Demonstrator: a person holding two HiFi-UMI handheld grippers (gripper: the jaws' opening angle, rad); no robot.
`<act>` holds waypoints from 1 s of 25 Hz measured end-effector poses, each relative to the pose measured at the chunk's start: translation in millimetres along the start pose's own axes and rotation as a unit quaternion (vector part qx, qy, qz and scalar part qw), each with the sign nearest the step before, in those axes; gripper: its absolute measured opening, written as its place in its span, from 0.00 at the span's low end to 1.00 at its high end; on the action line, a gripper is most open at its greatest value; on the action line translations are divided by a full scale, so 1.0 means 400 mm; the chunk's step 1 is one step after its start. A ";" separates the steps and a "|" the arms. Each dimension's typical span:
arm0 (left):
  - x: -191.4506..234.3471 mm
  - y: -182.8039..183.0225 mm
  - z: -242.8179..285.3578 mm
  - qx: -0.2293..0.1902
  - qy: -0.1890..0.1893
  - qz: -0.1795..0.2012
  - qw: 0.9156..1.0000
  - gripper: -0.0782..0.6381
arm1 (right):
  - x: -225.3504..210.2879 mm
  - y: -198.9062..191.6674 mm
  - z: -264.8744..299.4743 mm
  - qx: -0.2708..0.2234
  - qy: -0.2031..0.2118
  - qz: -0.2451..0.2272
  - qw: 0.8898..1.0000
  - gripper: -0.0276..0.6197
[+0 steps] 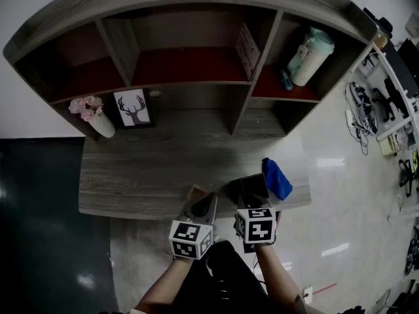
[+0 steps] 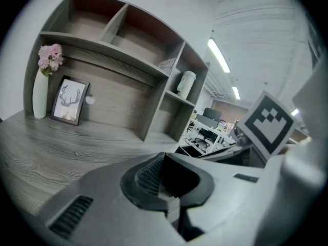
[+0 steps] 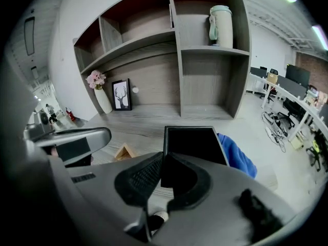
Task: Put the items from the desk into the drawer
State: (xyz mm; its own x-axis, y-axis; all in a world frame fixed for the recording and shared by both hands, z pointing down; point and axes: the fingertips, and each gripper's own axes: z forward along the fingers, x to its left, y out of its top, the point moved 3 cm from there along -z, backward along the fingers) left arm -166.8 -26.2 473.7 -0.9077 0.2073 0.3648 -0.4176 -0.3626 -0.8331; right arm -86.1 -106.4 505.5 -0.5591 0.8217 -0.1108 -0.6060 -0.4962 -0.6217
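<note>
A flat black case (image 3: pixel 195 143) lies at the desk's front edge (image 1: pixel 131 205), also seen from above as the black case (image 1: pixel 254 185). My right gripper (image 3: pixel 164 157) is shut, its tips pinching the case's near left edge; in the head view the right gripper (image 1: pixel 245 200) sits just behind the case. A blue cloth (image 3: pixel 236 155) rests against the case's right side, the same blue cloth (image 1: pixel 277 178). A small wooden triangle (image 3: pixel 124 151) lies left of the case. My left gripper (image 2: pixel 164 155) is shut and empty, hovering over the desk's front edge beside the right one.
A white vase of pink flowers (image 1: pixel 95 113) and a framed deer picture (image 1: pixel 133 108) stand at the desk's back left. The hutch shelves hold a mint bottle (image 1: pixel 311 56) and a booklet (image 1: pixel 247 48). Office desks and cables (image 1: pixel 363 120) lie to the right.
</note>
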 end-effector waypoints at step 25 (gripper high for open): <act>-0.221 -0.050 0.067 0.042 -0.120 0.042 0.991 0.12 | -0.142 -0.120 -0.204 -0.048 -0.059 0.092 0.993 0.10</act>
State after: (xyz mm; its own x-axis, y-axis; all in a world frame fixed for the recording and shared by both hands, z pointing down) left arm -79.1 -61.7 469.4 -0.9185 -0.0455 0.3929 -0.3333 -0.4457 -0.8308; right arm 20.7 -106.4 478.3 -0.7217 0.6776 -0.1418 -0.4327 -0.6014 -0.6716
